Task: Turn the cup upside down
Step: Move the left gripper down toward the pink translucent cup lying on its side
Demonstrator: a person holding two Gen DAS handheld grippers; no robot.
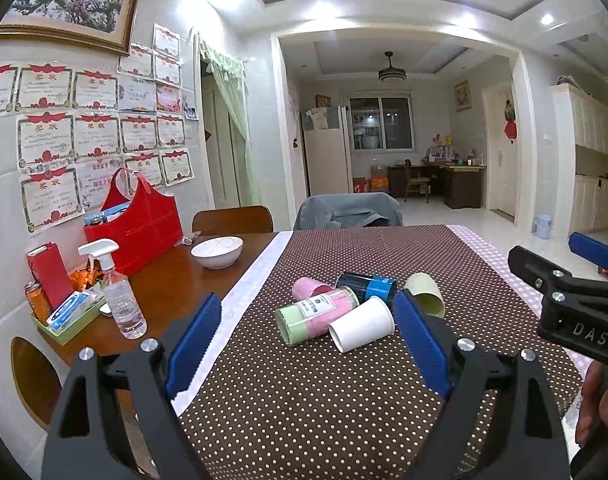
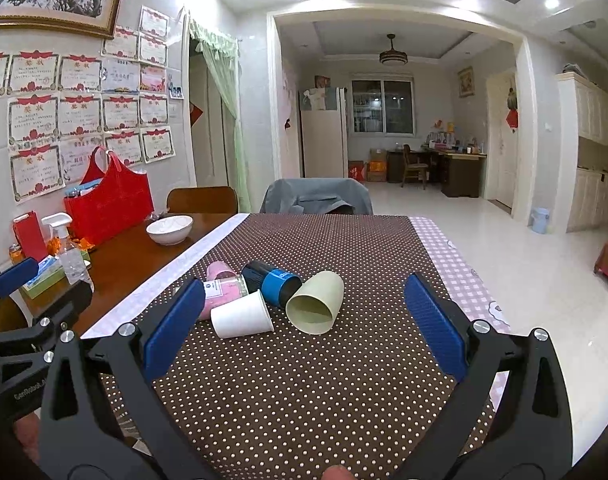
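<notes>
Several cups lie on their sides in a cluster on the brown dotted tablecloth [image 1: 304, 392]: a white paper cup [image 1: 362, 325] [image 2: 243, 315], a pale green cup [image 1: 426, 294] [image 2: 315, 302], a pink cup [image 1: 310, 289] [image 2: 219, 270], a black-and-blue cup [image 1: 367, 285] [image 2: 271, 279] and a green-pink glass jar [image 1: 316, 314] [image 2: 223, 292]. My left gripper [image 1: 308, 320] is open and empty, just short of the cluster. My right gripper [image 2: 304, 308] is open and empty, in front of the pale green cup. The right gripper also shows at the right edge of the left wrist view [image 1: 576, 300].
A white bowl [image 1: 217, 251], a spray bottle [image 1: 117, 292], a red bag [image 1: 137, 226] and a green tray of items [image 1: 67, 316] stand on the wooden table at left. Chairs [image 1: 348, 210] stand at the far edge. The table's right edge drops to the floor.
</notes>
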